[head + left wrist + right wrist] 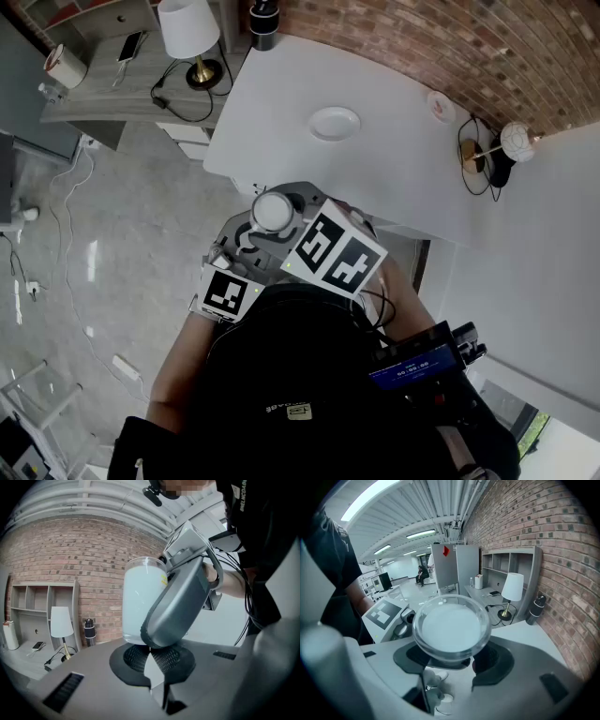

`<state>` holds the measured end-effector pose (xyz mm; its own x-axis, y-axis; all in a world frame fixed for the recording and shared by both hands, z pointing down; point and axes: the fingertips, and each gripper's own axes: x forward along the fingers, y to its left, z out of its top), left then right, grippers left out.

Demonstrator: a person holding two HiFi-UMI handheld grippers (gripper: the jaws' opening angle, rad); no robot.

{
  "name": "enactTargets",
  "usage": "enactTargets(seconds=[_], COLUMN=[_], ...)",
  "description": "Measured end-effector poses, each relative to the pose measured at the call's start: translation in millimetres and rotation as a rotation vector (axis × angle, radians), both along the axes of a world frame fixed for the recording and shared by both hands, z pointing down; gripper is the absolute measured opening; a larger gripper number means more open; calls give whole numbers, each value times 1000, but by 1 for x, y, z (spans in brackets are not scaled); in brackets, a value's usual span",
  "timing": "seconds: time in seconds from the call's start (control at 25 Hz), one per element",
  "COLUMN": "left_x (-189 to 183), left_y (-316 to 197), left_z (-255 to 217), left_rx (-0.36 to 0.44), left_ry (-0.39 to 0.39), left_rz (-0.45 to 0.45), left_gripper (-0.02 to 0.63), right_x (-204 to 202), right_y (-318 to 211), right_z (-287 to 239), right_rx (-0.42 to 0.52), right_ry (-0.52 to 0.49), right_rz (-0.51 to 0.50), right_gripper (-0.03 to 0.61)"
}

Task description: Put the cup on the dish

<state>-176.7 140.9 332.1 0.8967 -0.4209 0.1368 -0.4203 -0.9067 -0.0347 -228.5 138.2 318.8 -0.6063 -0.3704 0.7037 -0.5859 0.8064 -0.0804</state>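
Note:
A translucent white cup (274, 210) sits upright between the jaws of my right gripper (273, 223), which is shut on it near the base, in front of the person's chest and off the table's near edge. In the right gripper view I look down into the cup (451, 625) above the pads of the right gripper (454, 660). The left gripper view shows the cup (138, 606) just beyond my left gripper (152, 657), whose pads meet with nothing in them. The white dish (335, 123) lies on the white table (281, 103), well beyond the cup.
A small pinkish saucer (441, 106) rests near the table's far right edge by the brick wall (450, 37). A black bottle (265, 23) stands at the table's far corner. A lamp (187, 28) stands on a grey desk to the left, with cables on the floor.

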Motion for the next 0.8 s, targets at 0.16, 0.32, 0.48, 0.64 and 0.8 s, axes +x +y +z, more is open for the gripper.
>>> enactTargets(seconds=[0.16,0.32,0.48,0.64,0.8], left_x=[9,19,29,36,43], left_y=[1,5,9,12,16], left_z=[1,0,1,0,0], left_rx=[7,10,18,20,38], left_ry=[-13,-18,-22,-30,-43], left_rz=[13,28,35,45,50], left_gripper=[6,6,6,6,6], right_x=[9,20,30,37,43], right_y=[1,4,8,10,13], right_z=[0,0,0,-2,-2], right_rx=[7,9,18,20,26], right_ry=[-4,-6,-8,-15,-19], right_rz=[12,30,44,54,61], right_gripper=[255,255,255,255,255])
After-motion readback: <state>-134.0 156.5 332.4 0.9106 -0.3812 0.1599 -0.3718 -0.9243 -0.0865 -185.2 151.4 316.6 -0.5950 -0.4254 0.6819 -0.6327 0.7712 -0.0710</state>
